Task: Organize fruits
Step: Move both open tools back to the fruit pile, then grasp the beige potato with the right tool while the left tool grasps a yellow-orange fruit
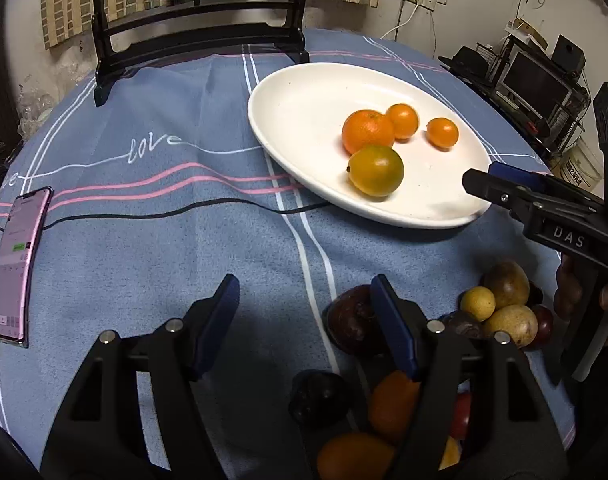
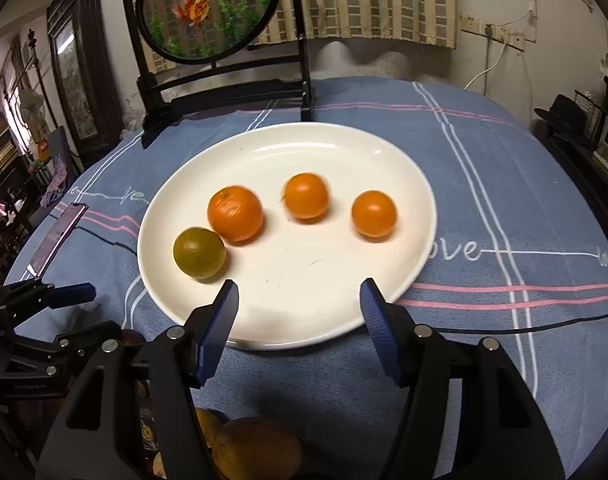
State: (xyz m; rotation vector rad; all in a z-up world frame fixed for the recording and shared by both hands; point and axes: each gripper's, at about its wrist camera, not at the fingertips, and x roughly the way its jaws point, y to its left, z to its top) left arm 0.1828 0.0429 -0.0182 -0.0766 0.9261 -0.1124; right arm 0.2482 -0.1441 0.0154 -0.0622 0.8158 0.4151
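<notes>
Over the near rim of the white plate (image 2: 384, 152), our right tongs (image 2: 300, 300) hang wide and empty; four citrus fruits (image 2: 235, 213) already sit on it. Our left tongs (image 1: 304, 292), also wide and empty, hover by the fruit pile (image 1: 500, 308) at 5 o'clock on the counter (image 1: 152, 264). We judge the next pick should take an outer fruit, closing gently across its middle so neighbours don't roll.

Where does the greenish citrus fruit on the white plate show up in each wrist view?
Left wrist view: the greenish citrus fruit sits right of centre, nearest the camera of the four on the white plate.
Right wrist view: the fruit lies left of centre, at the plate's left side.
Shared landmark: the big orange beside it.
</notes>
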